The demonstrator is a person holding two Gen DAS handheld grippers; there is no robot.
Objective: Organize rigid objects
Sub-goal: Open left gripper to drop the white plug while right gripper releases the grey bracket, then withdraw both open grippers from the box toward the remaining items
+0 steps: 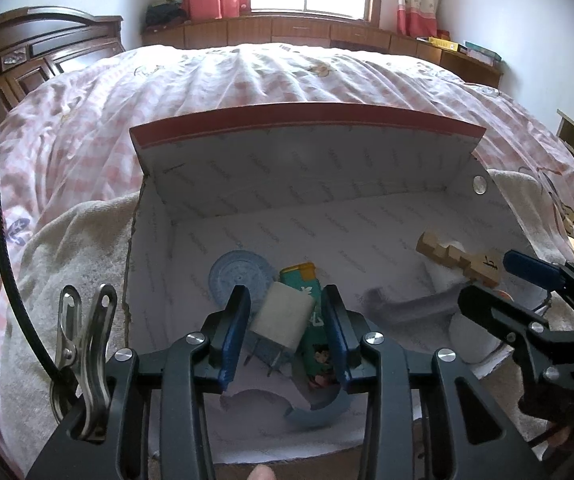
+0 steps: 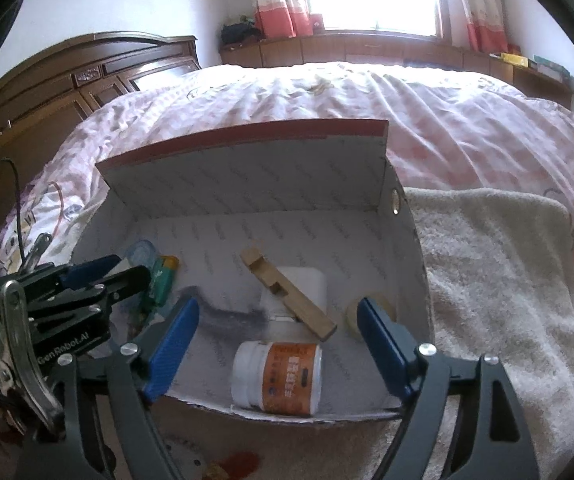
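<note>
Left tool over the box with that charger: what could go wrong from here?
1. The left tool has the white charger between its fingers, tilted, prongs down; firm contact is unclear, so it may slip or twist out.
2. It hangs over the green lighter and blue disc, so a drop could knock them.
3. The right tool sits open above the white bottle in the same box; both could collide.
</note>
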